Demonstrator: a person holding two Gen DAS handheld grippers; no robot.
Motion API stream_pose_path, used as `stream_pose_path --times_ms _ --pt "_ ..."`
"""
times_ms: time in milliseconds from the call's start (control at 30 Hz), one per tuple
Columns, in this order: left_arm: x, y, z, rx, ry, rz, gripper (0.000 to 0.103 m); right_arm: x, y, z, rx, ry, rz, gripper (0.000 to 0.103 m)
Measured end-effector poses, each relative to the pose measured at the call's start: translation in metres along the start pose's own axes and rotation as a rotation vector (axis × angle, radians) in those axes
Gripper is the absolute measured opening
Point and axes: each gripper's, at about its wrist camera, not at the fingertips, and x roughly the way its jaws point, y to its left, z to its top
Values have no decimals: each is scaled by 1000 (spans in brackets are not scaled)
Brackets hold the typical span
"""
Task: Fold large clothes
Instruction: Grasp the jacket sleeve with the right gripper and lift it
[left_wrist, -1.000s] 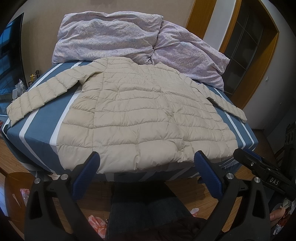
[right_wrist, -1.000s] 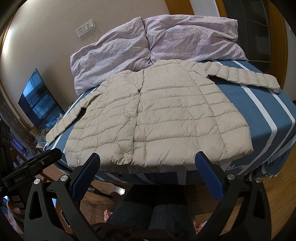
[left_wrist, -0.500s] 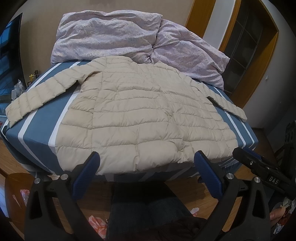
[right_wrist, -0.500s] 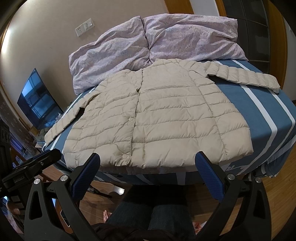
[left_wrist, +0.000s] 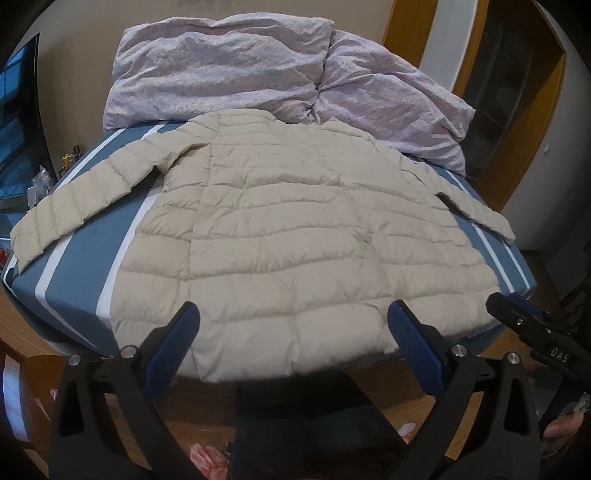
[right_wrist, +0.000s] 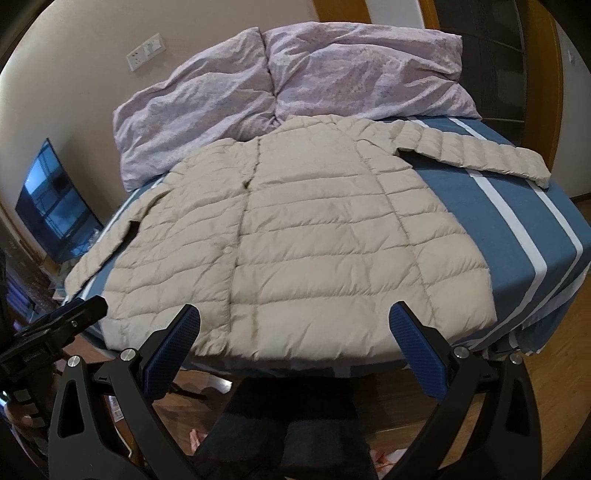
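A beige quilted puffer jacket (left_wrist: 295, 240) lies flat and spread out on the blue striped bed (left_wrist: 74, 280), hem toward me, both sleeves stretched out sideways. It also shows in the right wrist view (right_wrist: 303, 236). My left gripper (left_wrist: 291, 325) is open and empty, hovering just before the jacket's hem. My right gripper (right_wrist: 291, 321) is open and empty, also just short of the hem. The right gripper's tip shows at the right edge of the left wrist view (left_wrist: 517, 321); the left gripper's tip shows at the left edge of the right wrist view (right_wrist: 74, 314).
A crumpled lilac duvet (left_wrist: 258, 74) is piled at the bed's head against the wall. A television (right_wrist: 51, 206) stands left of the bed. A wooden door frame (left_wrist: 517, 129) is at the right. The person's dark-trousered legs (right_wrist: 288, 424) stand on wooden floor below.
Both grippers have moved slightly forward toward the jacket's hem, so the jacket looks a little larger. Nothing on the bed has moved.
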Motion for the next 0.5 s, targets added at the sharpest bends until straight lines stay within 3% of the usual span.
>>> stream_pose_path --times_ms 500 --pt "76 28 57 10 21 132 101 68 -71 63 95 20 -130 102"
